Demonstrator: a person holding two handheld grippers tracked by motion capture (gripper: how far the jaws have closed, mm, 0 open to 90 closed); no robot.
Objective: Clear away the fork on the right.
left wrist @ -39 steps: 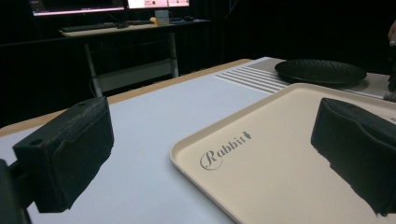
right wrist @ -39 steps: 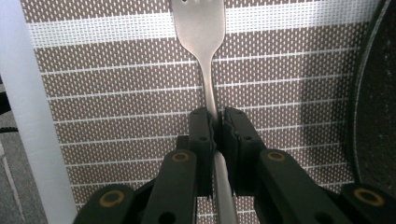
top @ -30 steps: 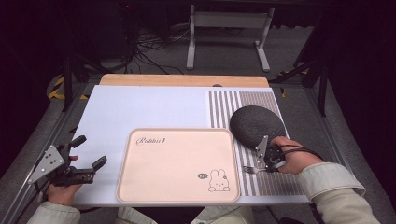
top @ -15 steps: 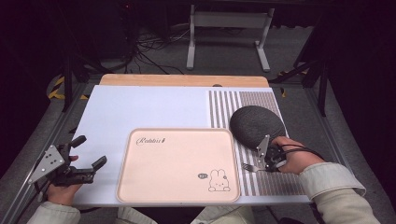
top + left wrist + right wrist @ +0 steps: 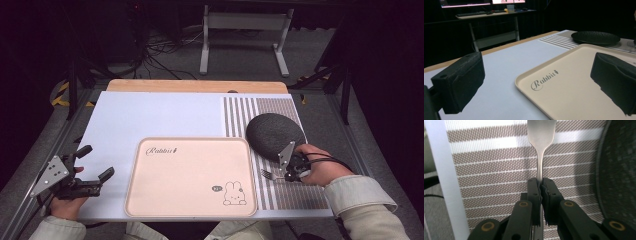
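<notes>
Gripping a metal fork (image 5: 541, 147) by its handle, the right gripper (image 5: 290, 172) has its jaws closed tight on the slim neck. In the high view the fork (image 5: 270, 174) lies level over the striped placemat (image 5: 300, 197), between the pink tray (image 5: 190, 177) and the person's right hand (image 5: 320, 167), just in front of the dark round plate (image 5: 272, 132). Its long axis runs across the counter (image 5: 150, 117), tines pointing left toward the tray. The left gripper (image 5: 95, 165) rests at the counter's left edge with its jaws spread wide and nothing between them, aimed over the tray's corner (image 5: 574, 82).
</notes>
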